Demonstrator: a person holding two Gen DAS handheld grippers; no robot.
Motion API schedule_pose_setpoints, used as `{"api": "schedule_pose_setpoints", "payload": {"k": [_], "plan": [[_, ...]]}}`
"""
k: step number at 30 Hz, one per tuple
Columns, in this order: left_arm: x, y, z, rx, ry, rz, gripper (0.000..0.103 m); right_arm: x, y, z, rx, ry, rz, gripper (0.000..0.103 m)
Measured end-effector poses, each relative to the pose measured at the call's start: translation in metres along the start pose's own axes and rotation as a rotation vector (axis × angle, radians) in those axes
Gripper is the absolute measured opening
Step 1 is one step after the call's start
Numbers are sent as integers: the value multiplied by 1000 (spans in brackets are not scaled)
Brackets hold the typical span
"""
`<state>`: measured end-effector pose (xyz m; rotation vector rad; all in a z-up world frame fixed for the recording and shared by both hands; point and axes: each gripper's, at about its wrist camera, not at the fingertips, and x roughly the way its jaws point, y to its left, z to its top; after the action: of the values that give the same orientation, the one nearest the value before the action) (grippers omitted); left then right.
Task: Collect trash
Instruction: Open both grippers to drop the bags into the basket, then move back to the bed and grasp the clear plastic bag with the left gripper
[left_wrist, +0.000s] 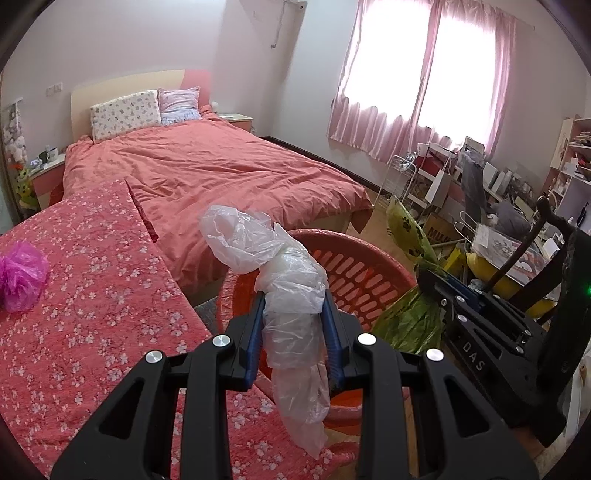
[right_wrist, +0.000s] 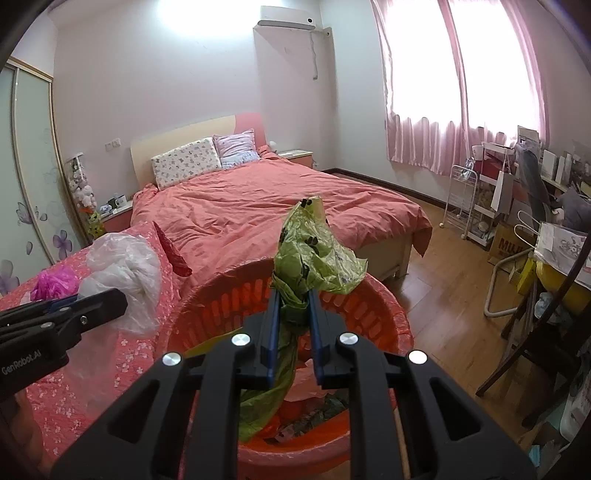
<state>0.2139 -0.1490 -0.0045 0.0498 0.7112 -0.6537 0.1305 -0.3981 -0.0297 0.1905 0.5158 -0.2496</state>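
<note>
We hold right tongs (right_wrist: 292, 306) pinching green bag (right_wrist: 317, 254) directly above red basket (right_wrist: 391, 317); left tongs (left_wrist: 295, 306) pinching clear bag (left_wrist: 273, 258), basket rim just ahead-right; right hand nearer drop.

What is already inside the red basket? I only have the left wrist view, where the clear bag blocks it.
Observer: The red basket holds crumpled scraps, orange and pale pink, at the bottom.
Reviewer: Is the green bag released yet?
Observer: No, the right hand-held gripper is shut on the green bag, whose tail hangs into the basket.
Reviewer: Anything on the left wall?
Observer: A wardrobe door with purple flower prints.
</note>
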Motion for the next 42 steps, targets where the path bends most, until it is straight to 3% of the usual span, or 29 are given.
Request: {"api": "schedule_pose_setpoints", "payload": {"k": [17,20,25,30,36,42], "plan": [[22,-13,5,8,35,-21,32,6,-6,4,14,-4,-7,19],[26,-12,3,3,45,-16,42,9,-10,3,20,3,-10,32],[28,-5,-1,-11,59,-5,51,13,-14,0,23,9,-17,43],[23,9,-5,-29,50,45,62,14,-15,-2,24,9,-23,51],[10,34,-11,-45,32,137,75,9,-4,-3,8,-13,-27,68],[-20,90,-20,-111,2,269,85,5,18,-4,-12,-28,-2,79]]}}
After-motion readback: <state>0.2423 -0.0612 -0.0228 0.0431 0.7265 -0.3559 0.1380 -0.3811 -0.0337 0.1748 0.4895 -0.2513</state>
